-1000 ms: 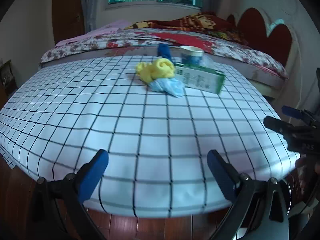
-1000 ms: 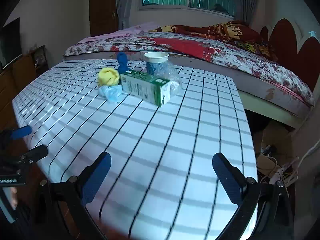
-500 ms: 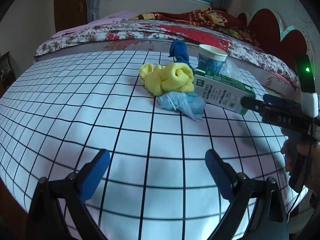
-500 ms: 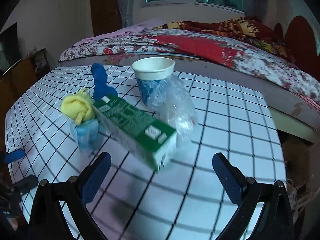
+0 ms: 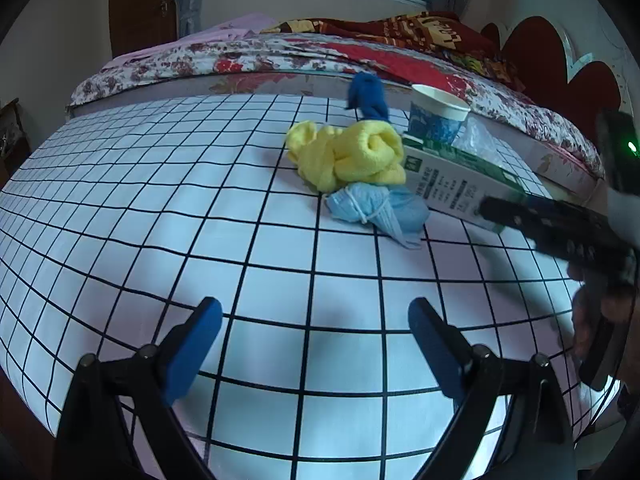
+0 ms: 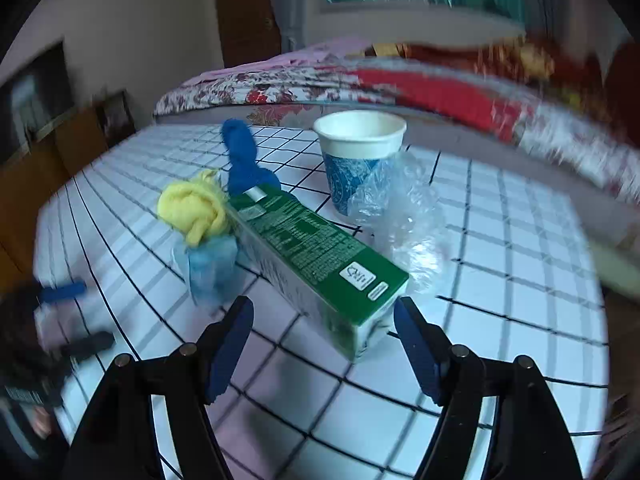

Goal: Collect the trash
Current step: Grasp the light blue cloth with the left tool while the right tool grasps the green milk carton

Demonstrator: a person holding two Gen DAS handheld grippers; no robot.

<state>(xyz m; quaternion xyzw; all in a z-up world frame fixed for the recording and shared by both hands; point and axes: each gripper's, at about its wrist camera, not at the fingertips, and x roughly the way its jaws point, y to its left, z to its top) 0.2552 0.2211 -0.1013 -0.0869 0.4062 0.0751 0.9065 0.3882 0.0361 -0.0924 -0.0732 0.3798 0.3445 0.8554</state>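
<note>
One green carton (image 6: 320, 256) lies at table (image 5: 160, 220) centre — one paper cup (image 6: 358, 160) at its one o'clock, one yellow cloth (image 6: 196, 210) at ten. The right gripper (image 6: 324, 340) is closing around the carton's near end, pads not pressing; the left gripper (image 5: 316, 344) hangs wide, empty.

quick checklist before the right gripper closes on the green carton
1. Carton end between the jaws: ok. The right gripper straddles the near end of the green carton; jaws are closing.
2. Pads pressing the carton: not ok, gaps show on both sides.
3. Paper cup outside the jaws: ok, upright behind the carton.
4. Clear plastic wrap outside the jaws: ok, though it lies close to the carton's right side.
5. Left gripper out of the way: ok, open over bare tablecloth.
6. Yellow cloth touching the carton: cannot tell.
</note>
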